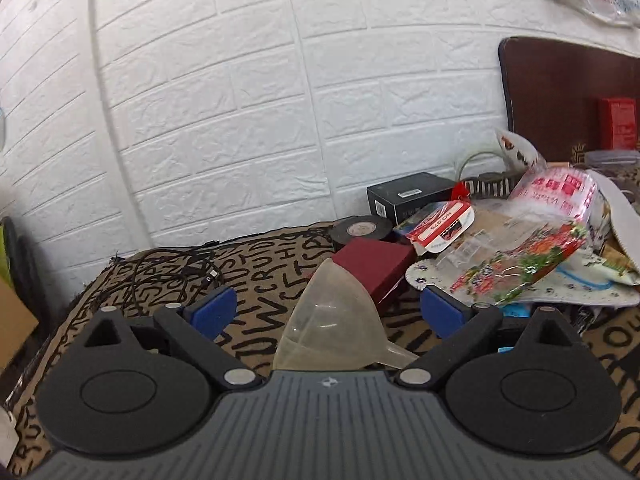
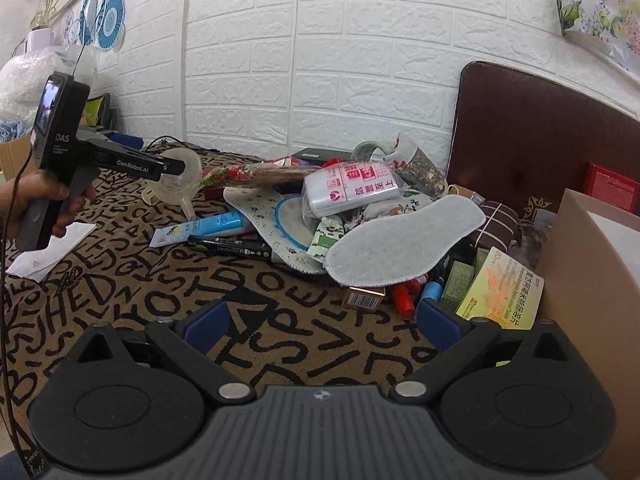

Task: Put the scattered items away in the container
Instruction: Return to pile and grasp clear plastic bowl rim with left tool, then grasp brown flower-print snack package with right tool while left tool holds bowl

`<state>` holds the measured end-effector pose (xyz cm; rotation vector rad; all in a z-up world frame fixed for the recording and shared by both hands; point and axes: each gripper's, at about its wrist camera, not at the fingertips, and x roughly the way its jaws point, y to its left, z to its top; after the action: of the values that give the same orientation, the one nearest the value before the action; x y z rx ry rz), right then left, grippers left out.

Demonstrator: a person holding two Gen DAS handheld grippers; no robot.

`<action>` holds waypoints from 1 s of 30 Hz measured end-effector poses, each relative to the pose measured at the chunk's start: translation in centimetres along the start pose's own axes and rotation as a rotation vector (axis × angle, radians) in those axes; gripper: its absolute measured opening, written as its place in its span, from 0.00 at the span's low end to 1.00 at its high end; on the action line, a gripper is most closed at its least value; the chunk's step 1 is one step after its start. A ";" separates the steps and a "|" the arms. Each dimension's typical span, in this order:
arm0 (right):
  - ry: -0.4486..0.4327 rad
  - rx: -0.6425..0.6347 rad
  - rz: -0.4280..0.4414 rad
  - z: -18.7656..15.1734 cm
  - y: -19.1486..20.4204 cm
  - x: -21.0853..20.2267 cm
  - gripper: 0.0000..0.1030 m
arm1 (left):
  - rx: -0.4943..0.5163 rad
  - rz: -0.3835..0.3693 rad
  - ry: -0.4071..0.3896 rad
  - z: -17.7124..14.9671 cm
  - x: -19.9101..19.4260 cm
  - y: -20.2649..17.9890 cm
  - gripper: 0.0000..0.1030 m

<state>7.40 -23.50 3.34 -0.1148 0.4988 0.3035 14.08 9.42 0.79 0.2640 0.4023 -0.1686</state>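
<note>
1. Over the lettered cloth on the table (image 2: 280, 332): left claw (image 1: 327, 308) spread wide, translucent funnel (image 1: 332, 320) lying between its blue pads, untouched.
2. Near the pile: right claw (image 2: 322, 320) gaping, empty.
3. At far right: cardboard container (image 2: 592, 280), beside the grey insole (image 2: 404, 240).

A white wall (image 2: 360, 60) of embossed brick-pattern panels fills the back of both views, lit evenly and brightly. A dark brown wooden board (image 2: 532, 140) with a rounded corner leans upright against it on the right, and a floral sheet (image 2: 600, 12) hangs in the upper right corner. The surface below is covered by a tan cloth (image 2: 180, 300) printed with black letters, and blue fan-shaped decorations (image 2: 108, 20) hang on the far left wall.
</note>
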 end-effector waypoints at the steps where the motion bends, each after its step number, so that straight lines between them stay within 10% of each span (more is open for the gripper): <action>1: 0.007 -0.002 0.000 -0.1 0.0 0.2 0.99 | 0.005 -0.010 0.006 -0.1 0.5 -0.1 0.98; 4: 0.011 -0.016 0.010 0.0 0.3 0.9 0.99 | 0.003 -0.048 0.036 -0.4 1.8 -0.6 0.91; 8: -0.028 -0.083 0.016 1.0 1.2 1.9 0.99 | -0.018 -0.112 0.055 -1.0 1.6 -0.9 0.38; 15: -0.132 -0.329 0.006 3.6 4.4 4.4 0.99 | -0.049 -0.191 0.069 -1.7 0.2 -1.1 0.11; 30: -0.174 -0.729 0.053 6.7 8.0 13.2 0.98 | -0.158 -0.175 0.099 -2.8 -0.6 -1.1 0.11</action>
<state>18.91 -11.30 2.46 -0.7774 0.1984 0.5322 12.29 9.18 -1.68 0.0818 0.5346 -0.2945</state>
